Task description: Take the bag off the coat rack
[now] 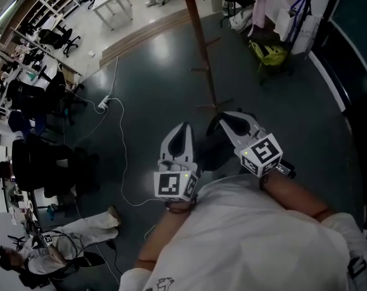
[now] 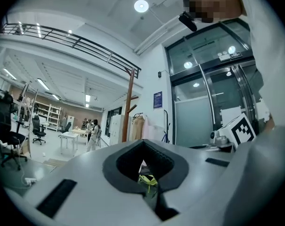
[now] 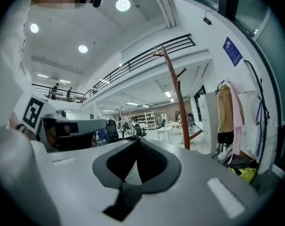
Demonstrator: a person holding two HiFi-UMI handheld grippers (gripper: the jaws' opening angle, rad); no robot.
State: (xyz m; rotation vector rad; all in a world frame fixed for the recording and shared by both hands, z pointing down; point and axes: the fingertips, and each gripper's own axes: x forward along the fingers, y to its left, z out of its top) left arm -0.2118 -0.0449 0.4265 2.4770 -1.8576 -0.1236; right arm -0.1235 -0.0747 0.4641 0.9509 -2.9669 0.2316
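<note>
The coat rack (image 1: 202,41) stands upright on the dark floor (image 1: 153,83); in the head view its brown pole runs from the top edge down towards the two tools, with short pegs angled off it; its top is cut off by that edge and its foot lies partly behind the right tool (image 1: 227,117); the only bag-like thing to be seen is a yellow-green bag (image 1: 268,52), slumped on the floor to the right of the rack, near the floor's right edge and below some hanging clothes (image 1: 260,5); it is too crumpled to give a long axis, and whether it is the task's bag I cannot tell; the left gripper view shows only a sliver of it through the gap in the jaws; the left tool (image 1: 184,128) and the right tool are both clenched, tips together with nothing between them; both bare forearms reach forward from a white shirt (image 1: 256,241), side by side, aimed at the rack's foot, marker cubes turned upward
</note>
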